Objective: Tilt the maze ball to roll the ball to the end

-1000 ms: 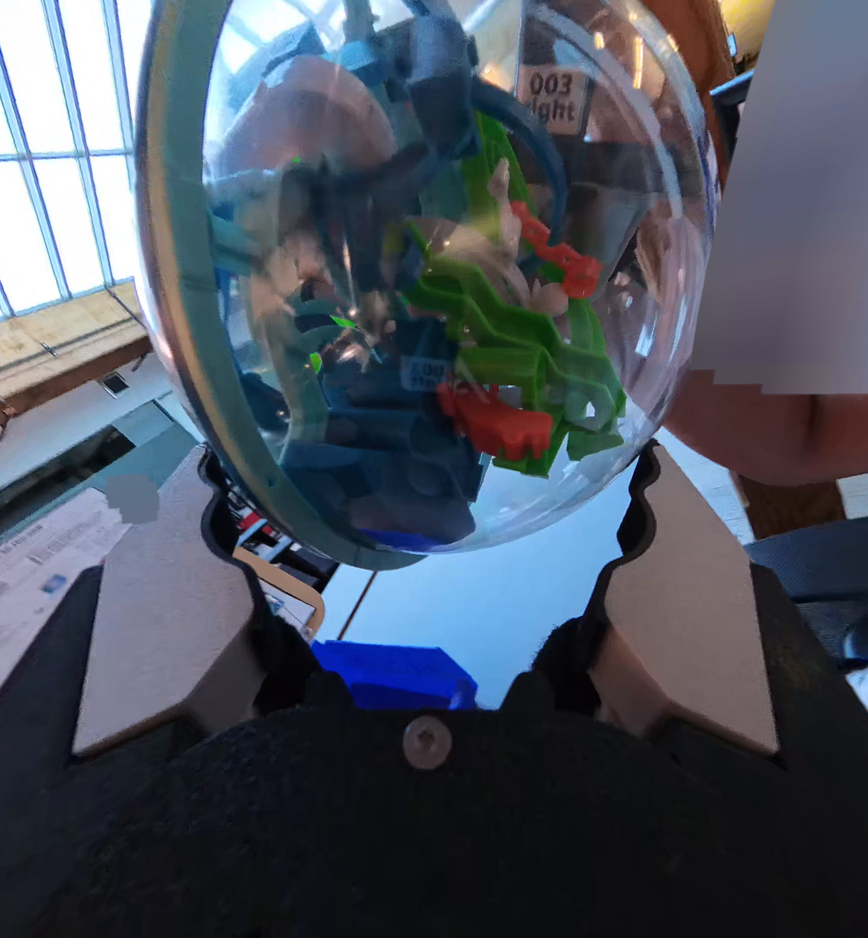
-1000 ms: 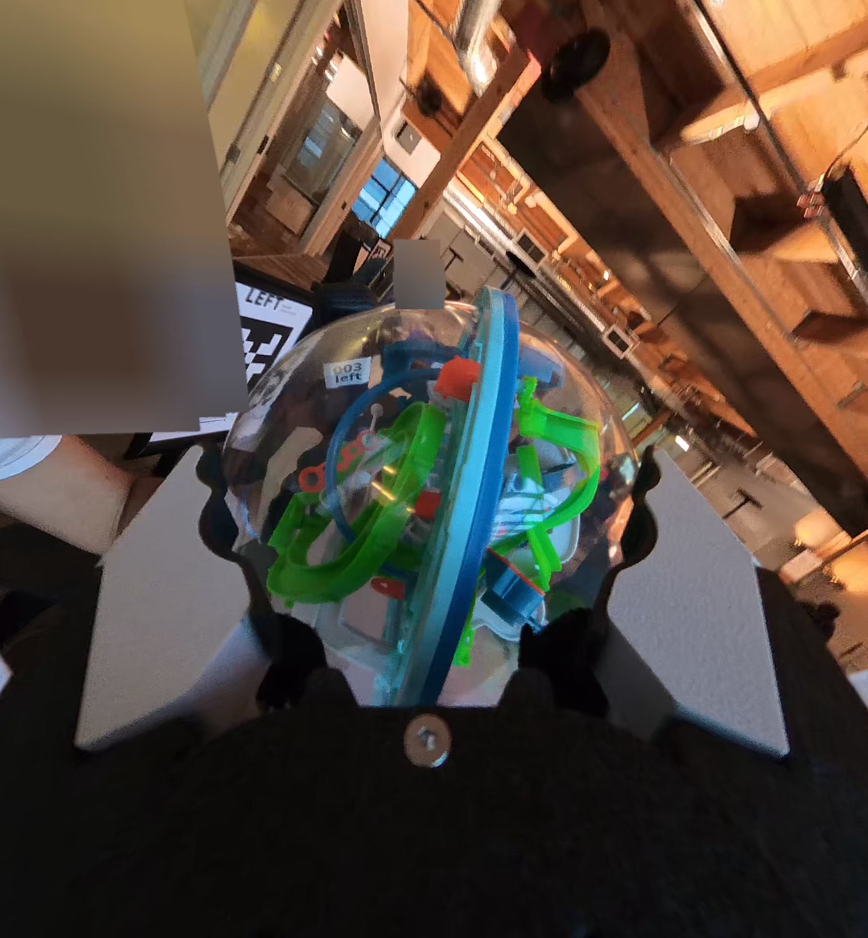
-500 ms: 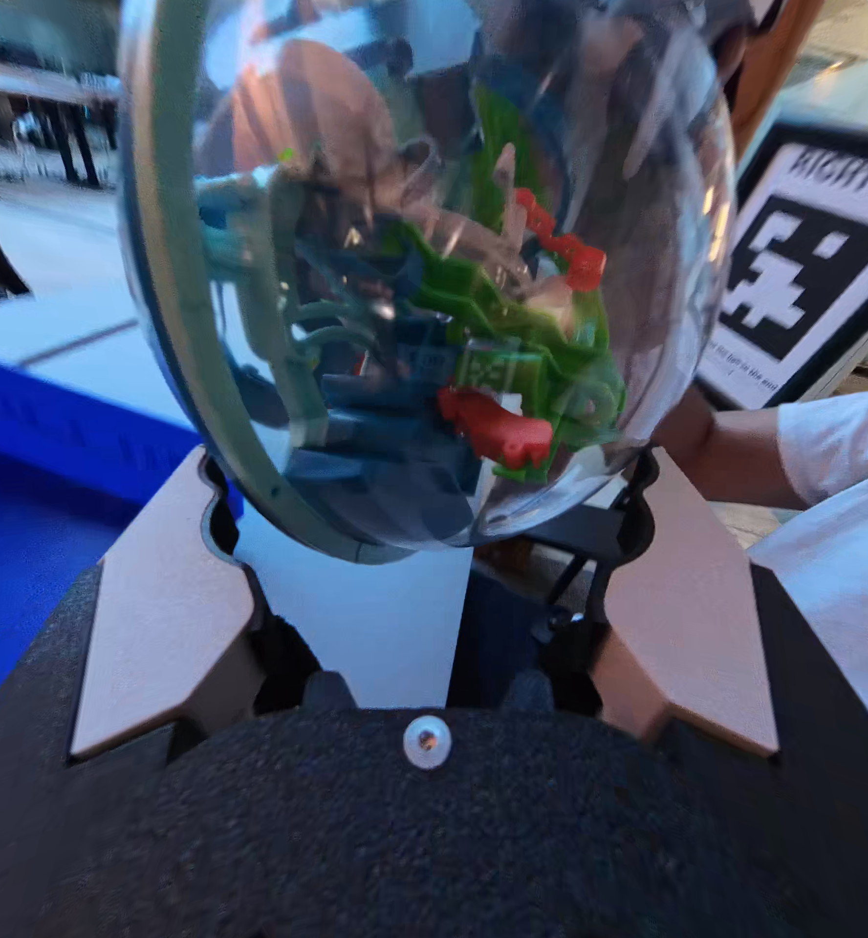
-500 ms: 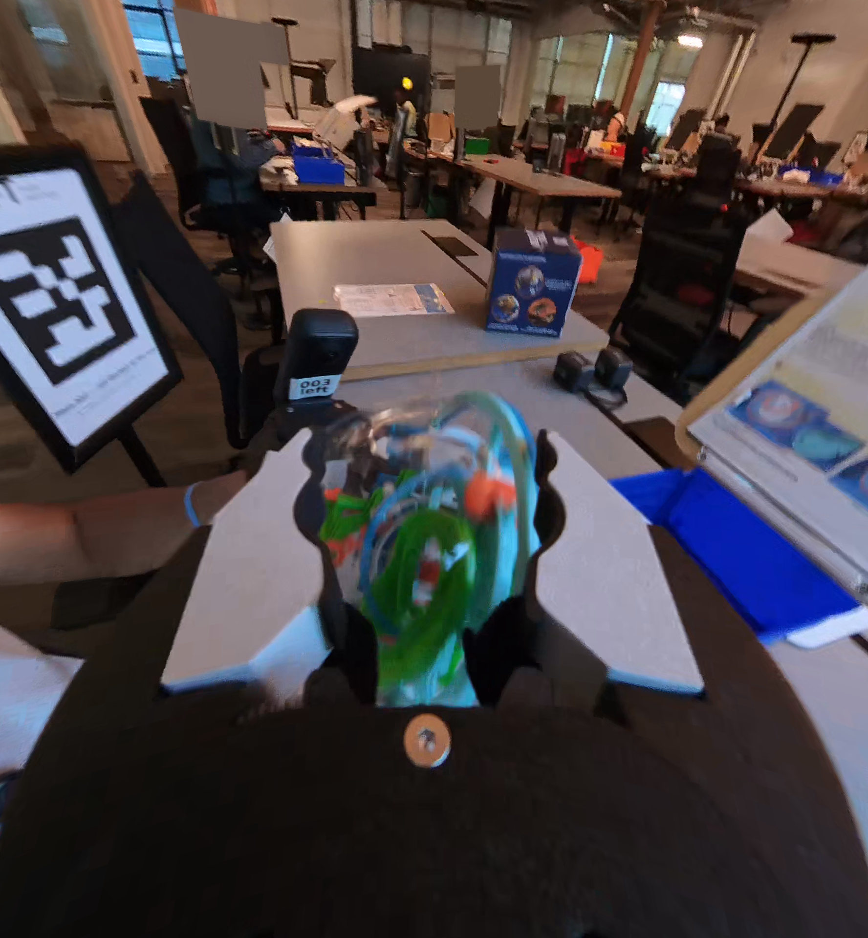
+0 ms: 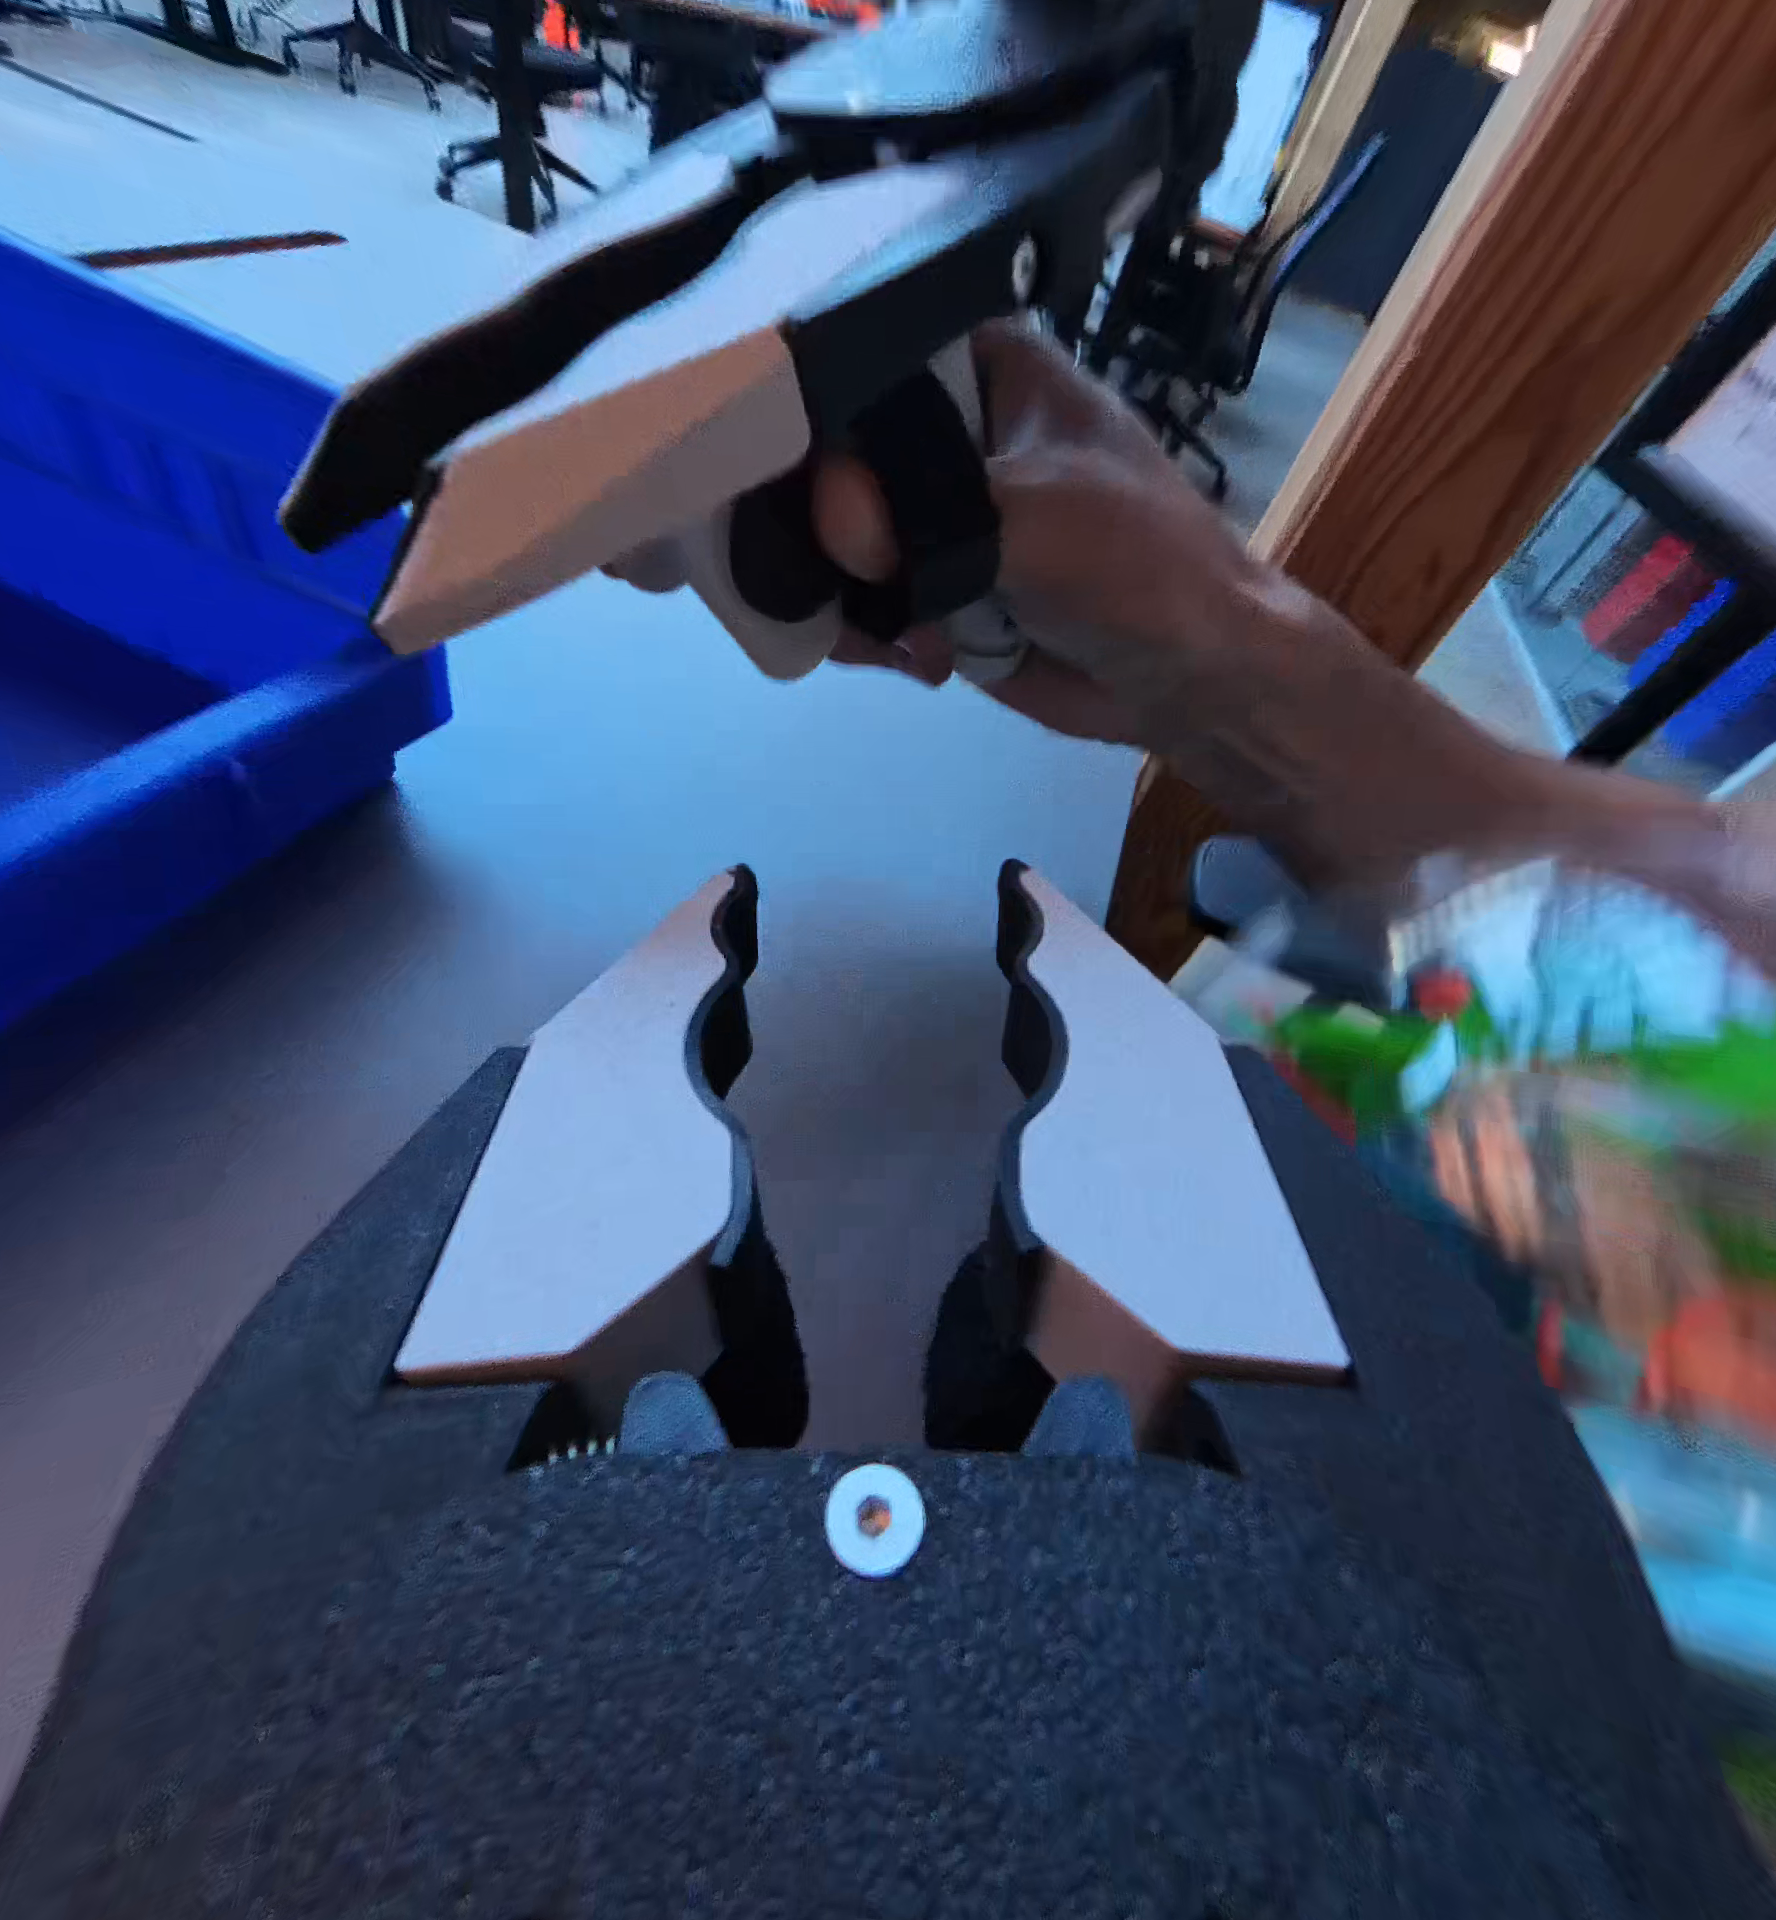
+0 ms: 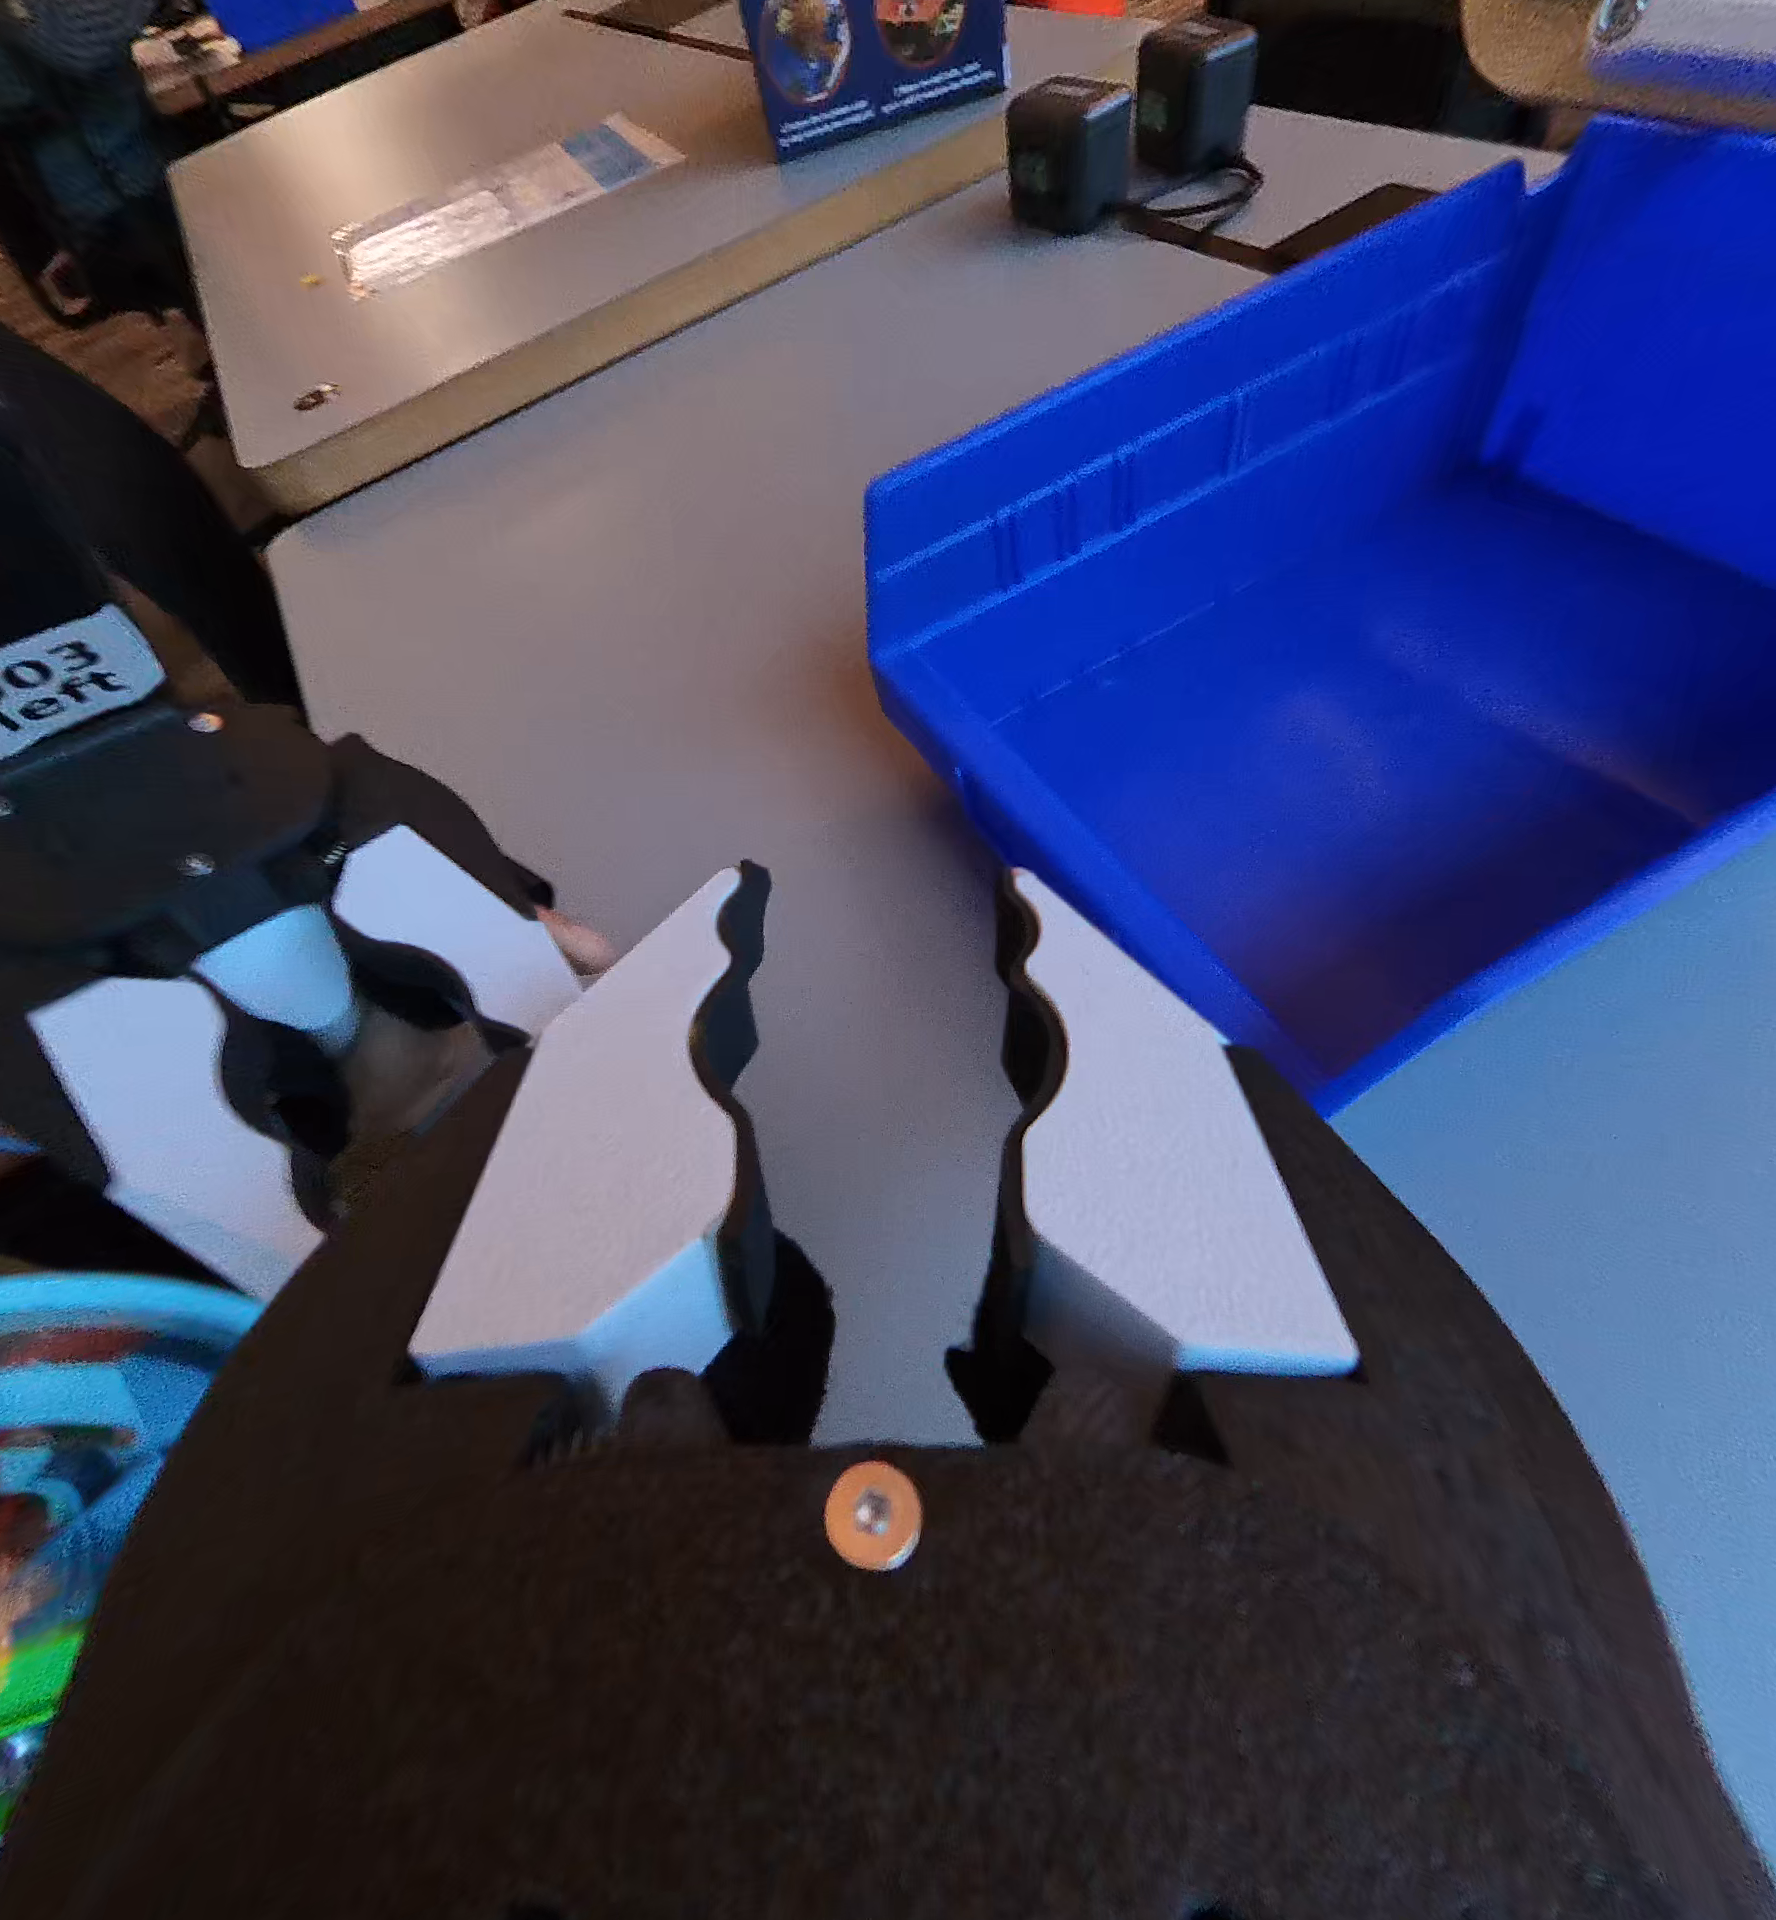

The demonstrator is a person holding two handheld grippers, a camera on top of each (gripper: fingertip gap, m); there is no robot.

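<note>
The maze ball [image 5: 1642, 1247], a clear sphere with green, red and blue tracks inside, shows blurred at the right edge of the left wrist view, beside my left gripper [image 5: 876, 894]. It also shows at the lower left corner of the right wrist view [image 6: 32, 1507]. Neither gripper holds it. My left gripper is open with only grey table between its fingers. My right gripper [image 6: 879, 894] is open and empty too, over the table [image 6: 603, 623]. In the left wrist view the right gripper [image 5: 364, 571] hangs above and ahead, held by a hand [image 5: 1071, 540].
A blue plastic bin [image 6: 1175, 499] stands on the table to the right of my right gripper, and to the left in the left wrist view [image 5: 136, 748]. A wooden post [image 5: 1486, 364] rises at the right. Two black adapters [image 6: 1123, 135] sit at the far edge.
Both grippers have let go of the maze ball, swung down toward the table and narrowed. The ball now lies off to the side of both.
</note>
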